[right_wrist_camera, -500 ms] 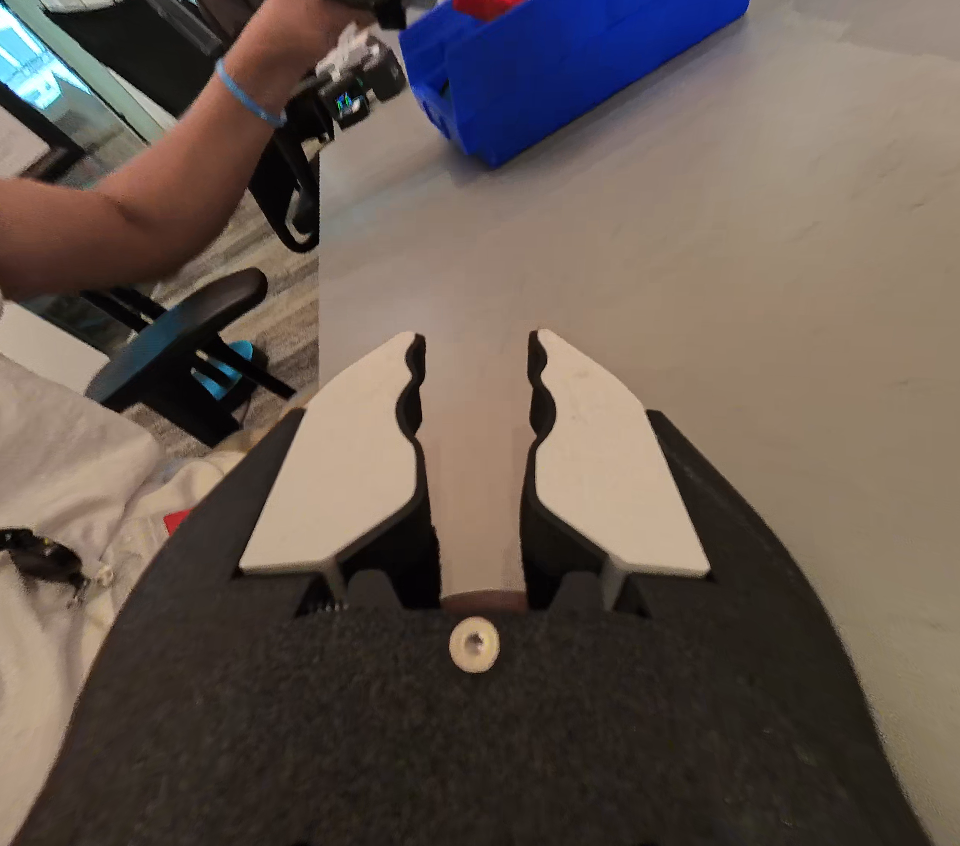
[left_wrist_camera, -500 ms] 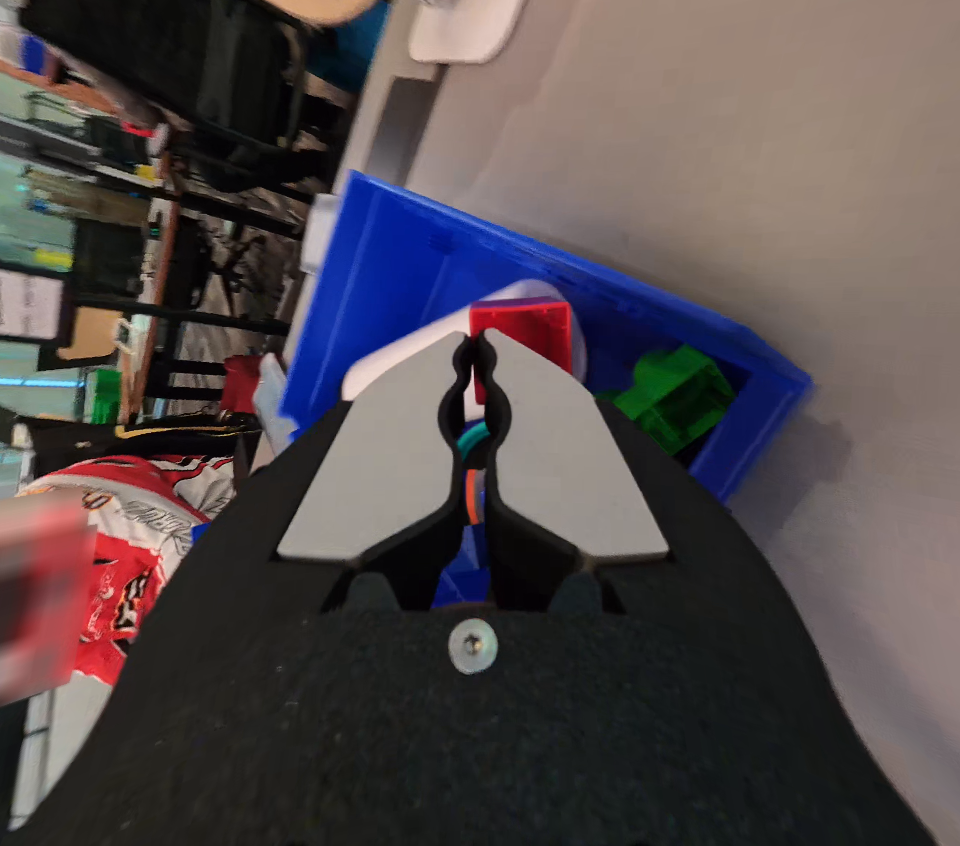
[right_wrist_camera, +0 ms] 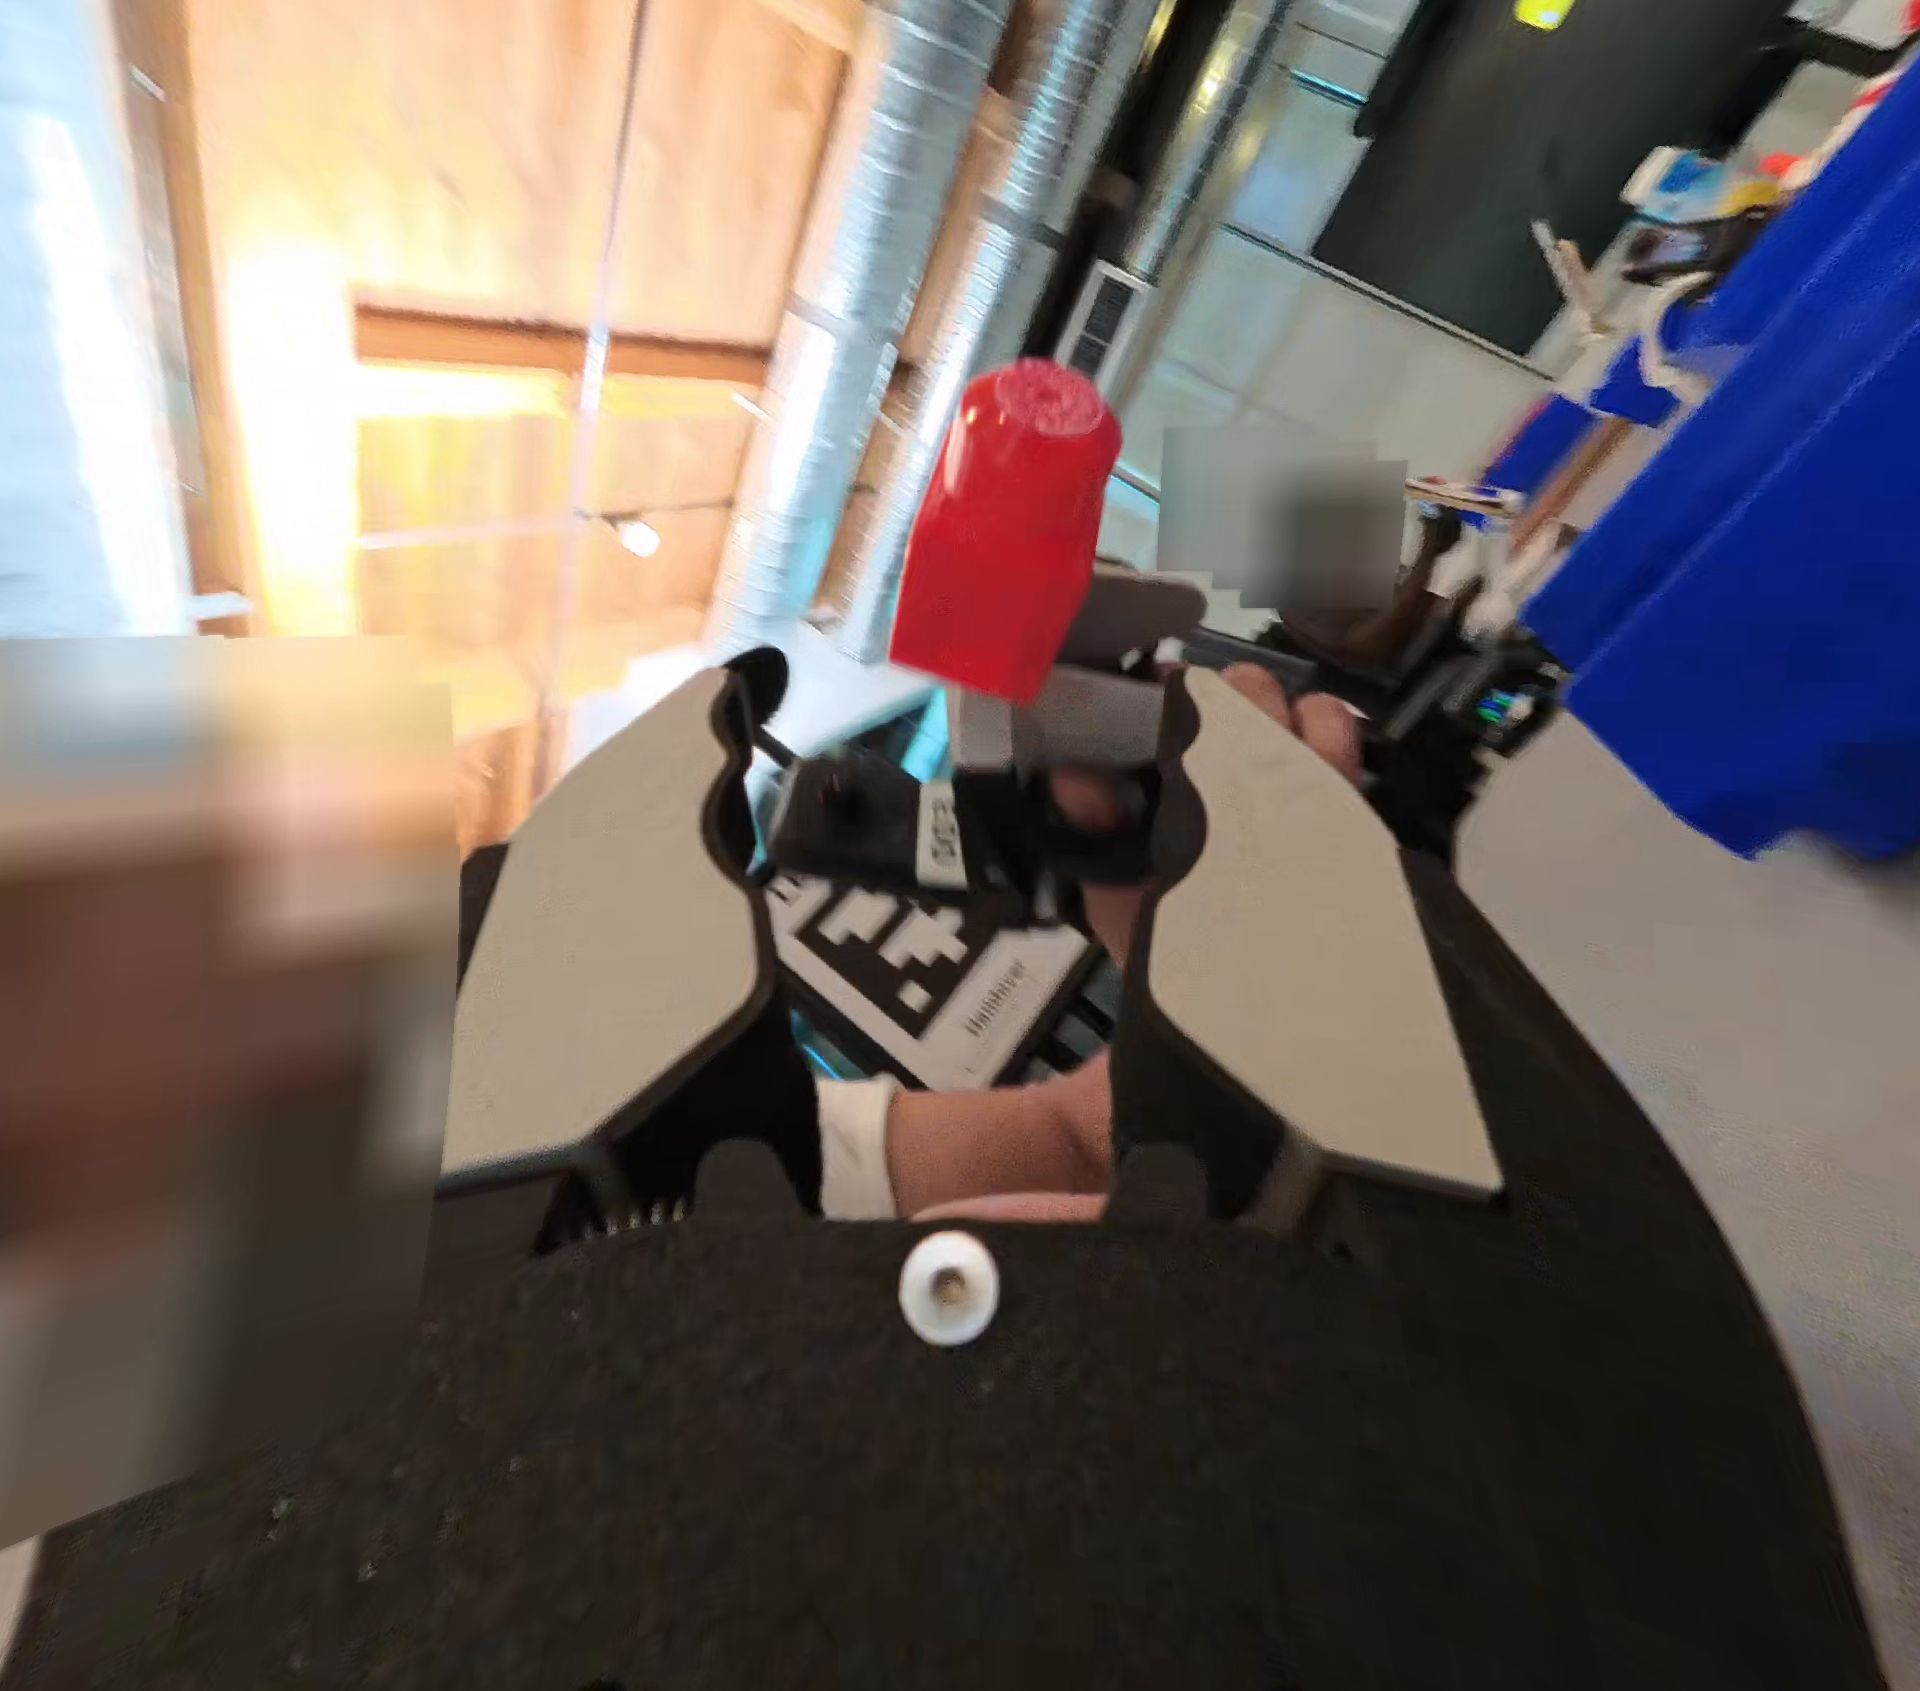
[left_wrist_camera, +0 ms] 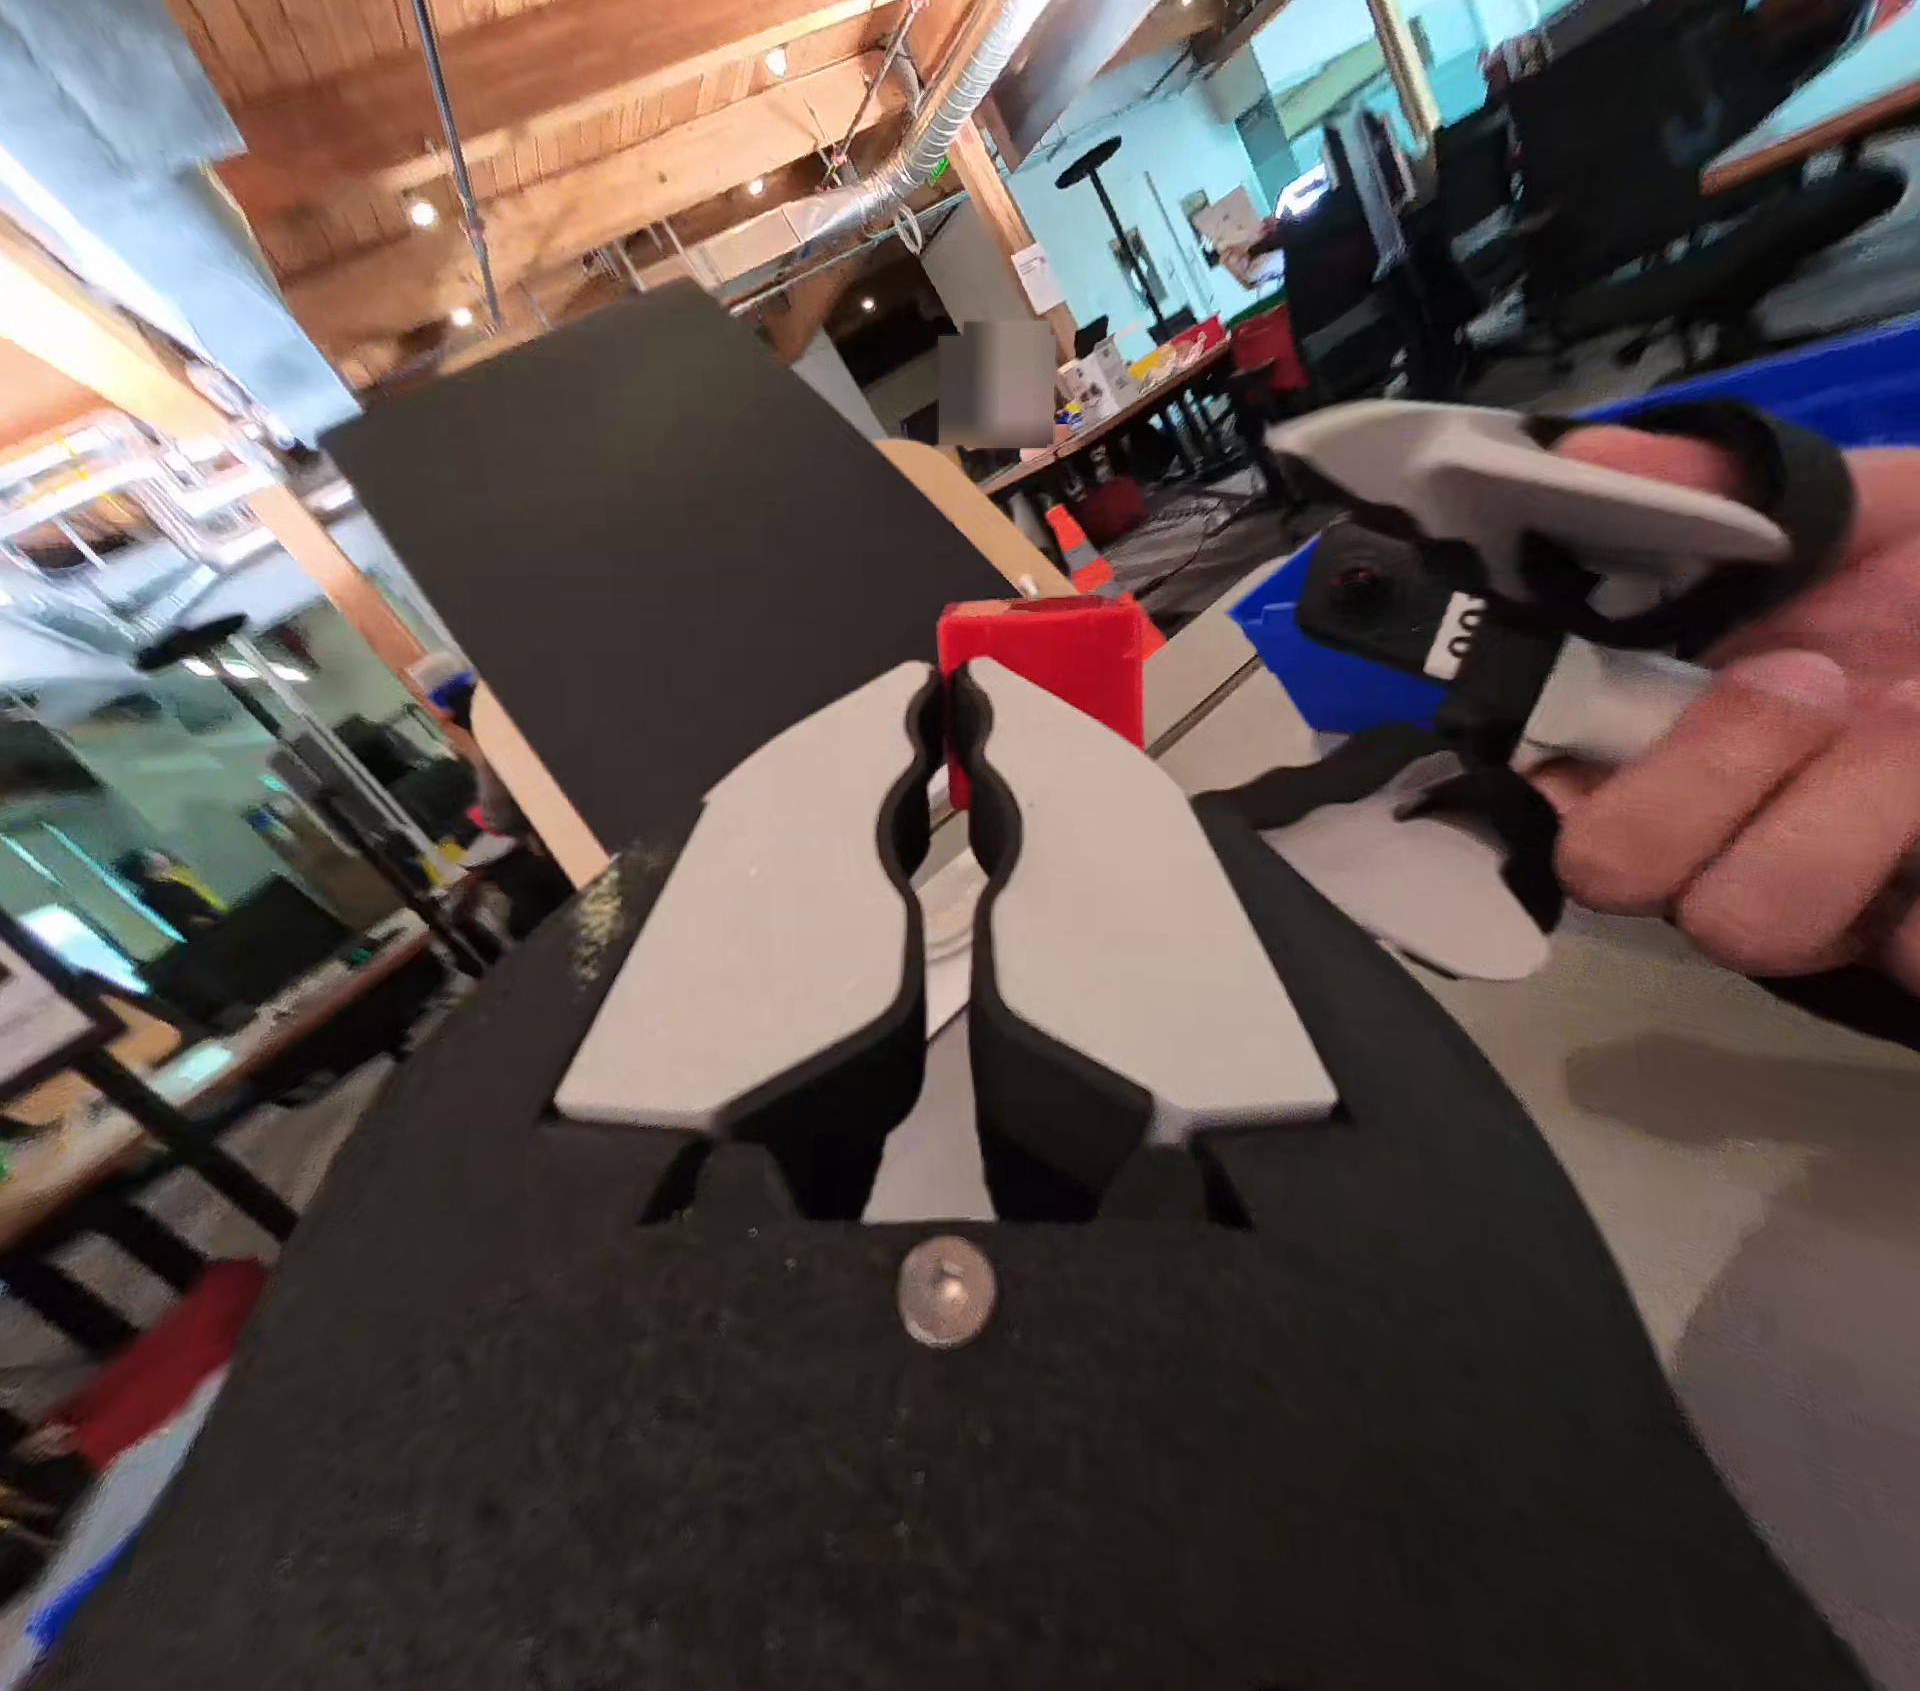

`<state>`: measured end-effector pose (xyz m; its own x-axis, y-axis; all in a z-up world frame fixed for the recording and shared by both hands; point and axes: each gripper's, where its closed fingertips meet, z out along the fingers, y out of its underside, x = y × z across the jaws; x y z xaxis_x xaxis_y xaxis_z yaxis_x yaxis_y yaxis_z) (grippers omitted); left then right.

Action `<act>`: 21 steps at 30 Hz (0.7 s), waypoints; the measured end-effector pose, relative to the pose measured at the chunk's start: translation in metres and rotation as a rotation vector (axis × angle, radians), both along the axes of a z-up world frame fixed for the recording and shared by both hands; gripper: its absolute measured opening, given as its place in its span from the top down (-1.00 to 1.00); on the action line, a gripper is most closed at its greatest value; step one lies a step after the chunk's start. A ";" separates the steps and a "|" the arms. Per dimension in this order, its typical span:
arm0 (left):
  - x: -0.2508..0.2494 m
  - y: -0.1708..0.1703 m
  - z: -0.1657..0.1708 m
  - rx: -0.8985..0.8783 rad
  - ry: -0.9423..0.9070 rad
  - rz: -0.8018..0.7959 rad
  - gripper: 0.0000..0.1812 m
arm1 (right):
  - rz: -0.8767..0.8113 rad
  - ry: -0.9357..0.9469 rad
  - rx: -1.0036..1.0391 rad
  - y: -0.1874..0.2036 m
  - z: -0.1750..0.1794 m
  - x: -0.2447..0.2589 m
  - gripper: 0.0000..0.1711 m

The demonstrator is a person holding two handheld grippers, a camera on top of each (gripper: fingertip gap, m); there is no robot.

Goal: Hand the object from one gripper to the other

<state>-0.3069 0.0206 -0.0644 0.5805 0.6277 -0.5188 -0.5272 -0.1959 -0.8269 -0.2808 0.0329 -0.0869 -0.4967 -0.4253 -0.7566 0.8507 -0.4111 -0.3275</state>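
My left gripper [left_wrist_camera: 948, 685] and right gripper [right_wrist_camera: 961, 685]: grey wavy-edged fingers [left_wrist_camera: 790, 903] on rough black bodies, one screw [left_wrist_camera: 945, 1290] each, and a black-and-white marker [right_wrist_camera: 925, 966] atop the left

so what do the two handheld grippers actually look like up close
Both match: the left gripper and right gripper each have a black, rough-textured body, two flat pale grey fingers with wavy black inner pads, and a silver screw at the base.

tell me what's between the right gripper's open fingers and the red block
Nothing solid: in the right wrist view the right gripper gapes open just below the red block, which the left gripper pinches.
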 end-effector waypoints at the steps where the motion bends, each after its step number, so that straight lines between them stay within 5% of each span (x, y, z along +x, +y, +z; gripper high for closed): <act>1: 0.004 0.010 -0.006 -0.032 0.035 0.015 0.99 | 0.003 -0.025 -0.037 0.001 -0.001 -0.002 0.15; 8: 0.008 0.045 -0.054 -0.179 0.083 0.070 0.98 | -0.037 -0.079 -0.025 0.024 -0.037 -0.013 0.53; 11: 0.007 0.032 -0.068 -0.095 -0.030 0.155 0.80 | -0.141 -0.027 0.149 0.032 -0.059 -0.024 0.58; 14: 0.019 0.018 -0.077 -0.048 -0.125 0.149 0.91 | -0.299 0.074 0.369 0.049 -0.075 -0.037 0.57; 17: 0.019 0.001 -0.093 -0.018 -0.373 0.097 0.80 | -0.502 0.264 0.650 0.066 -0.084 -0.046 0.57; 21: 0.016 0.000 -0.118 0.063 -0.810 -0.086 0.40 | -0.779 0.595 1.163 0.079 -0.101 -0.058 0.57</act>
<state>-0.2914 0.0211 -0.1819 0.8074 0.5783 0.1171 0.2275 -0.1220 -0.9661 -0.3393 0.1121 -0.1876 -0.6536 0.7513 -0.0910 0.1817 0.0390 -0.9826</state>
